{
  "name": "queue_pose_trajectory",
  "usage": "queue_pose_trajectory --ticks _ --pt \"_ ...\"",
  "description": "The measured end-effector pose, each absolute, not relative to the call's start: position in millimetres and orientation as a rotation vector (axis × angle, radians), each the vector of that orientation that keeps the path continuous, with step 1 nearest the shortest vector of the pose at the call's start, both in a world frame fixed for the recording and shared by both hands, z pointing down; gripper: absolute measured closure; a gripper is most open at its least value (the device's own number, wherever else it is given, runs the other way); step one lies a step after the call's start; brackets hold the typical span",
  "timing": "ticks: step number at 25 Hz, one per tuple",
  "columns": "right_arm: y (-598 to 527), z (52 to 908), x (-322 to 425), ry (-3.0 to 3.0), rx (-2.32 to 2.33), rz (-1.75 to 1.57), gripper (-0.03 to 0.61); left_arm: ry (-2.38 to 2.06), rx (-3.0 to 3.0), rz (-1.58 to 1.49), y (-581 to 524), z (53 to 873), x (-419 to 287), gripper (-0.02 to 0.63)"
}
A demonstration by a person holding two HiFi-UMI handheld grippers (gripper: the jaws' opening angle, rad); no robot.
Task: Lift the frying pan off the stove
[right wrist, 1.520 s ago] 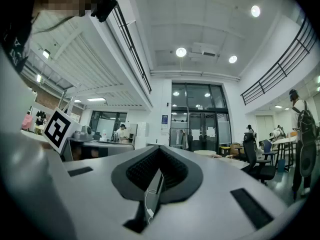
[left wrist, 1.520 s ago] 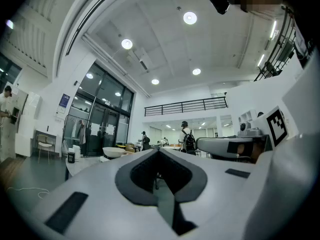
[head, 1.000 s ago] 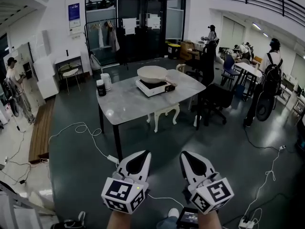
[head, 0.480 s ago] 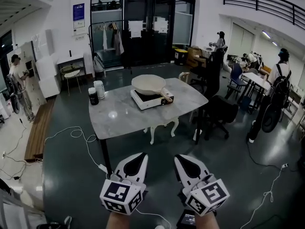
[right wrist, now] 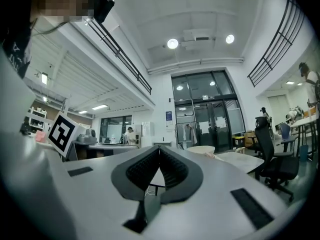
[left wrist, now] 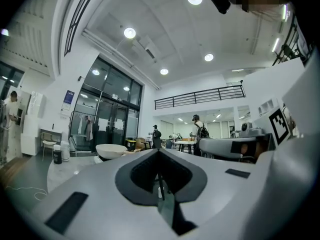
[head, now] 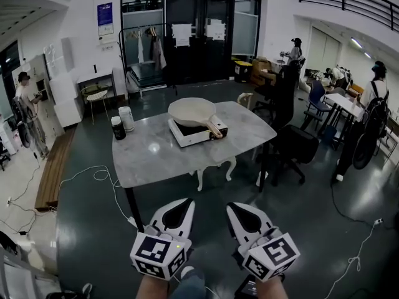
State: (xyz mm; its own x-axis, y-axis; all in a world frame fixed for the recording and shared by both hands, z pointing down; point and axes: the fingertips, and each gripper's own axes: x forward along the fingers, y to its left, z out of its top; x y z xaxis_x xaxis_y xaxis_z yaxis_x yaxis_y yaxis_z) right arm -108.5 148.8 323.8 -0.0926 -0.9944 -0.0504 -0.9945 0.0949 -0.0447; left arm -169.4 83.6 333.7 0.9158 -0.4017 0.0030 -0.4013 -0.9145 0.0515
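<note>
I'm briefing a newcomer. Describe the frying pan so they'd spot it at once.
Find the grey table mid-hall. On its far side sits a white stove, and the pan rests on top: wide, pale and round, unlike the two small containers at the left edge.

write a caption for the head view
Shut and empty, the left gripper and right gripper point toward a table where a frying pan sits on a stove

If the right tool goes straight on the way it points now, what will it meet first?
Probably the near edge of the table, ahead of the stove and frying pan; height and depth are unclear.
</note>
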Motion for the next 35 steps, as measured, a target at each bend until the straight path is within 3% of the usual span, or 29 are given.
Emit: queue_pose_trajectory --ticks 25,35 --pt "-75 340 43 2.331 -2.111 -0.118 0.554 -0.5 2.935 0.016 -125 359 -5 0.603" --pt "-129 343 79 2.306 -2.157 -0.153 0.554 -0.438 2.906 0.009 -169 364 21 0.602"
